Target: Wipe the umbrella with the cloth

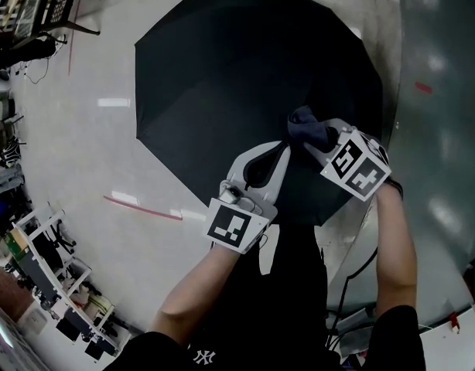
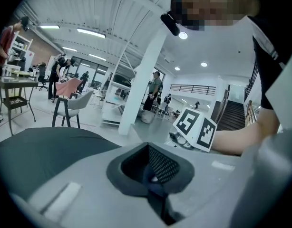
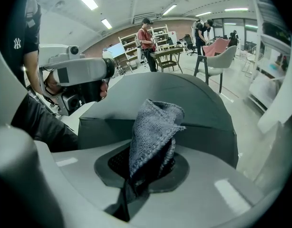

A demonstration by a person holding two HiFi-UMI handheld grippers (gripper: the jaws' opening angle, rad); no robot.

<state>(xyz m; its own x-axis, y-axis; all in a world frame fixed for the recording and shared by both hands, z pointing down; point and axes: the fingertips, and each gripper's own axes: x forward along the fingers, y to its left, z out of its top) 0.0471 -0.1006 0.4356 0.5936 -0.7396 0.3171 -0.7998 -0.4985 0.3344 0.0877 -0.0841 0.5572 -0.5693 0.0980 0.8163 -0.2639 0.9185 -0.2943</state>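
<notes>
Head view looks steeply down from above the person onto the open umbrella point(image 1: 245, 76), the left hand-held gripper point(image 1: 285, 151) and the right hand-held gripper point(image 1: 318, 141). Each gripper view sits low at its own jaws, the right one close behind the cloth point(image 3: 153, 137). Both face across the umbrella into the hall, each showing the other gripper nearby.

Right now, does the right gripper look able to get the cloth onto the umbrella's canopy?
Likely yes. The right gripper holds the cloth just over the open umbrella with nothing between; the left gripper sits beside it, not in the way.
</notes>
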